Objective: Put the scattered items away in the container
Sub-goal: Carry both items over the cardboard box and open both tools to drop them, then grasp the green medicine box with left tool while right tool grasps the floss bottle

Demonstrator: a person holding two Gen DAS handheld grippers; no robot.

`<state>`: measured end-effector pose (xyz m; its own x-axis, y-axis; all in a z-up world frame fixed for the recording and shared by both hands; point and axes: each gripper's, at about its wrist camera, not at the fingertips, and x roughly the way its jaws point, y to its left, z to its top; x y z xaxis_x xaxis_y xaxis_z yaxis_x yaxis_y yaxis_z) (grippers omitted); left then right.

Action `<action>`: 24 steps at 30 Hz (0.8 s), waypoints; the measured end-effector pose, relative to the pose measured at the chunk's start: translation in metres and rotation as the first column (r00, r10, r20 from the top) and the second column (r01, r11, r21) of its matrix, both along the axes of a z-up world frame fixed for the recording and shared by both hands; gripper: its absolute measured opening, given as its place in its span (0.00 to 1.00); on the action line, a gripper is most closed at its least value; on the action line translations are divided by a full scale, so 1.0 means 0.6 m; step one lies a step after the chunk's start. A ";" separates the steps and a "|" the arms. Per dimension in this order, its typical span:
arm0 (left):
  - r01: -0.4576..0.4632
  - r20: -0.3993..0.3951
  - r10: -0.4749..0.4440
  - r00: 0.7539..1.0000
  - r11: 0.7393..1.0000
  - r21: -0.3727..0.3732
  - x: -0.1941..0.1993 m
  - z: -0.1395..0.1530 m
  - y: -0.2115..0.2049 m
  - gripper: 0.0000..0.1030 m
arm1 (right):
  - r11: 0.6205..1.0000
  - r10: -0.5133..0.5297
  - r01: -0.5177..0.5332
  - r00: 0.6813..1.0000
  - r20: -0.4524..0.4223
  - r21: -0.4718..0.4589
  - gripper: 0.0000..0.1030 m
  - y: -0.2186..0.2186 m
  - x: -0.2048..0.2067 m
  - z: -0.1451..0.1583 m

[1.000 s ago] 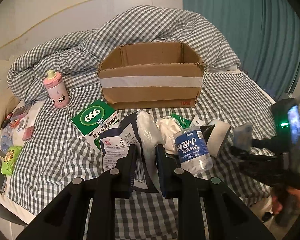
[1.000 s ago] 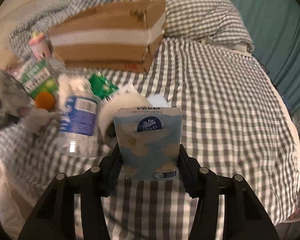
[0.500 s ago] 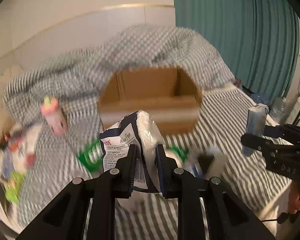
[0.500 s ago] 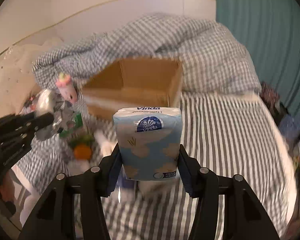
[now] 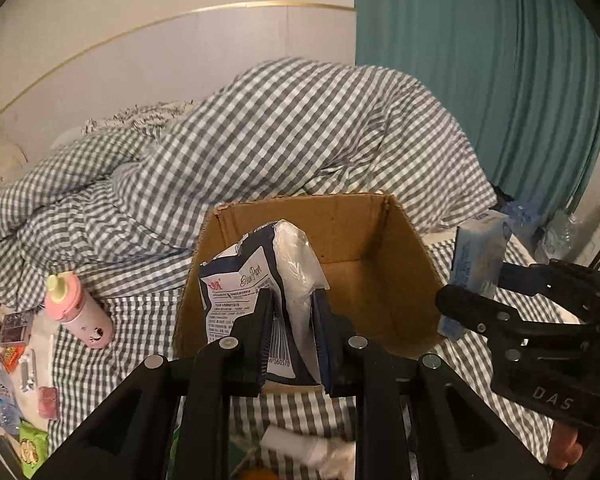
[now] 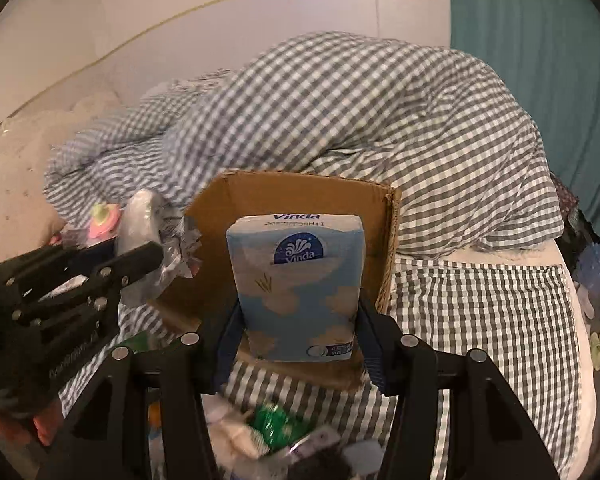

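Both grippers hang over the box (image 5: 364, 264) at 12 o'clock so their loads drop inside. Left gripper (image 5: 290, 336), jaws just easing apart, barely pinches the pouch (image 5: 260, 276); right gripper (image 6: 300, 332) has just opened, tissue pack (image 6: 298, 284) loose between them

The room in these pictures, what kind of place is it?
Most likely a bedroom at home. A rumpled checked duvet lies on a bed with a checked sheet, a teal curtain hangs beside it, and a cardboard box sits on the bed.
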<state>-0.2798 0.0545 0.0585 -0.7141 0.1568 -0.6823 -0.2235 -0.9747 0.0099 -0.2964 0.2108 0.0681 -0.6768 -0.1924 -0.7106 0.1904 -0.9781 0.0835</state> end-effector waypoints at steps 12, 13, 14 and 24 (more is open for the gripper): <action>-0.076 -0.072 0.070 0.995 0.994 -0.083 -0.004 -0.020 0.006 1.00 | 0.989 -0.140 0.141 0.990 0.022 -0.054 0.97 0.067 0.035 0.008; -0.070 -0.079 0.063 0.995 0.993 -0.091 0.004 -0.014 0.010 1.00 | 0.988 -0.143 0.143 0.990 0.017 -0.053 0.97 0.067 0.039 0.013; -0.064 -0.086 0.056 0.995 0.993 -0.094 0.013 -0.006 0.014 1.00 | 0.988 -0.145 0.146 0.989 0.011 -0.052 0.97 0.067 0.049 0.023; -0.074 -0.172 0.062 0.983 0.995 -0.065 0.156 0.102 0.005 1.00 | 0.983 -0.181 0.176 0.979 -0.096 -0.060 0.97 0.073 0.230 0.133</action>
<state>-0.1861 0.0574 0.1199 -0.8277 0.0597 -0.5579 -0.1460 -0.9830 0.1115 -0.1582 0.2544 0.1481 -0.7710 -0.0958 -0.6296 0.0227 -0.9921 0.1232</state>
